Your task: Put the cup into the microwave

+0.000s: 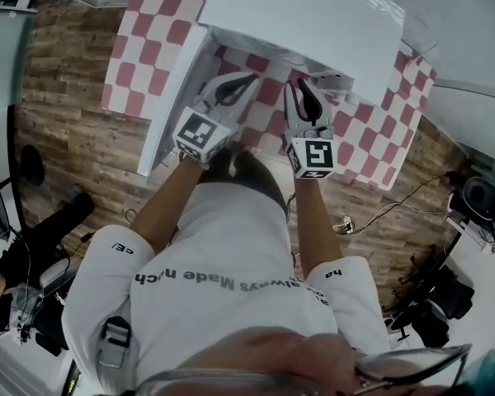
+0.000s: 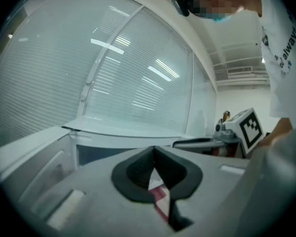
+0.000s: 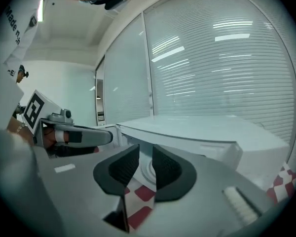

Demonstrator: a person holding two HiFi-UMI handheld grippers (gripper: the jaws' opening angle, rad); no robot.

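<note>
Both grippers hover at the open front of the white microwave (image 1: 313, 15), its door (image 1: 169, 106) swung out to my left over the checked cloth (image 1: 148, 48). Left gripper (image 2: 154, 149): clenched, tips meeting, nothing in them. Right gripper (image 3: 145, 152): jaws a narrow gap apart, gripping nothing. Through that gap I see a pale round rim, probably the cup (image 3: 149, 171), seemingly inside the cavity; the view is too poor to be sure.

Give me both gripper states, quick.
Left gripper: shut, jaw tips touching, nothing held.
Right gripper: open by a narrow gap, nothing gripped.
</note>
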